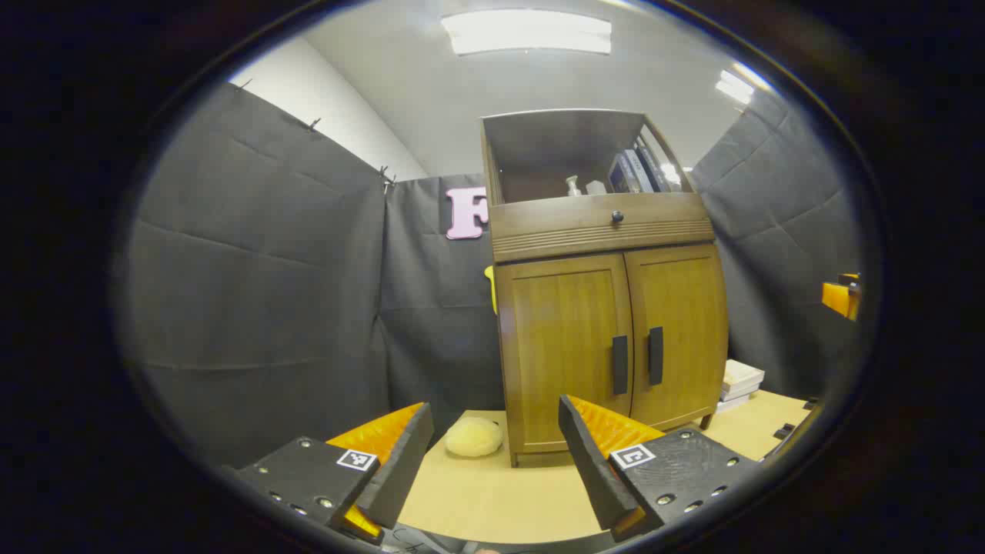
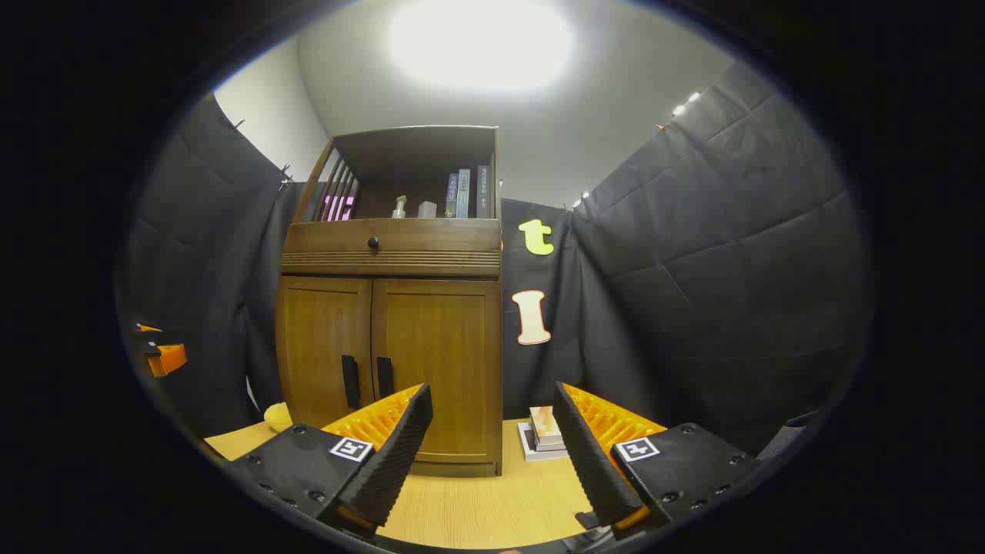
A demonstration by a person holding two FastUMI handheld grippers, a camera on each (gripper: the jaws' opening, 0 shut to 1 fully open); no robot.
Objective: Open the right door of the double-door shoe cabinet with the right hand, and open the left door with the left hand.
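Left gripper and right gripper gape wide, holding nothing, apart from the closed shoe cabinet on the wooden table

Yellow sponge on table, left of cabinet. Stacked books at its right side. Upright books, bottle on top shelf.

This is a test booth, not a real home. Black cloth walls hang close around a wooden shoe cabinet that stands on a table under bright ceiling lights.
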